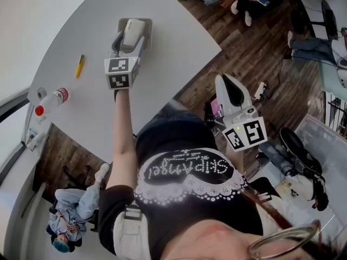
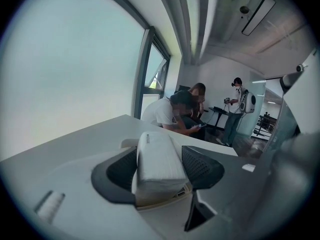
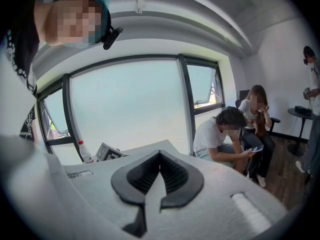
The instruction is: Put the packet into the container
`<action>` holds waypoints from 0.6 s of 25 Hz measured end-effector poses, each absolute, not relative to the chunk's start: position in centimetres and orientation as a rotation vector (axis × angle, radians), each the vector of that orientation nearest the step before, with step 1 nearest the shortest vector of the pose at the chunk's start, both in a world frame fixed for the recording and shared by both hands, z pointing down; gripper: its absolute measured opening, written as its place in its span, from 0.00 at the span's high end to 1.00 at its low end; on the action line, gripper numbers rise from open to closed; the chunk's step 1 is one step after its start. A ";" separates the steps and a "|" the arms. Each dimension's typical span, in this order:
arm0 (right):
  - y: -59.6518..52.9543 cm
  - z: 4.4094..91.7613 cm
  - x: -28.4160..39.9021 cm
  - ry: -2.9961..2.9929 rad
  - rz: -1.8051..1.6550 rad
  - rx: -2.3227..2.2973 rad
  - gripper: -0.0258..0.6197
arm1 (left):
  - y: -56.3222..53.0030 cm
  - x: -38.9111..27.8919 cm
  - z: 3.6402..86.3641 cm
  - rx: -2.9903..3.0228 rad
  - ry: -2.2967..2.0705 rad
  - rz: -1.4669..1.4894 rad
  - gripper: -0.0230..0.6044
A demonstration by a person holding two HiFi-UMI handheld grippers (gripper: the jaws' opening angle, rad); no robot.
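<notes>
From the head view, your left tool reaches out over the smooth, curved white surface. Its jaws sit either side of the white packet, which lies in a shallow, pale rectangular container near the far edge. To the left lie a slim yellow pen and, nearer you, a clear plastic bottle with a red cap, on its side. Your right tool hangs off the surface's right edge, above dark wood-plank floor.

In the left gripper view, your left tool is released: the dark, ribbed pads stand wide, flanking the soft, rounded, block-shaped packet. The packet rests inside the container, whose beige rim shows beneath its near end.

In the right gripper view, your right tool is clenched on nothing, its ribbed black pads meeting at the tips.
</notes>
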State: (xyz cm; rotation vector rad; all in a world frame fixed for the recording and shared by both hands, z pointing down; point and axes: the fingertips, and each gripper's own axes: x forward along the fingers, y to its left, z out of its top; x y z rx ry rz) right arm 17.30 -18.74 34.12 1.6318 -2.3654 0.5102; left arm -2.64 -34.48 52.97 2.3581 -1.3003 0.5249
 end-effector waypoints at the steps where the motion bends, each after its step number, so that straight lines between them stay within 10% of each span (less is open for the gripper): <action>1: -18.8 34.2 17.3 -2.365 0.511 1.631 0.96 | -34.5 -2.7 53.0 2.358 -1.301 0.524 0.49; 15: -18.8 34.0 17.3 -2.372 0.504 1.635 0.96 | -34.5 -3.5 52.5 2.326 -1.331 0.496 0.49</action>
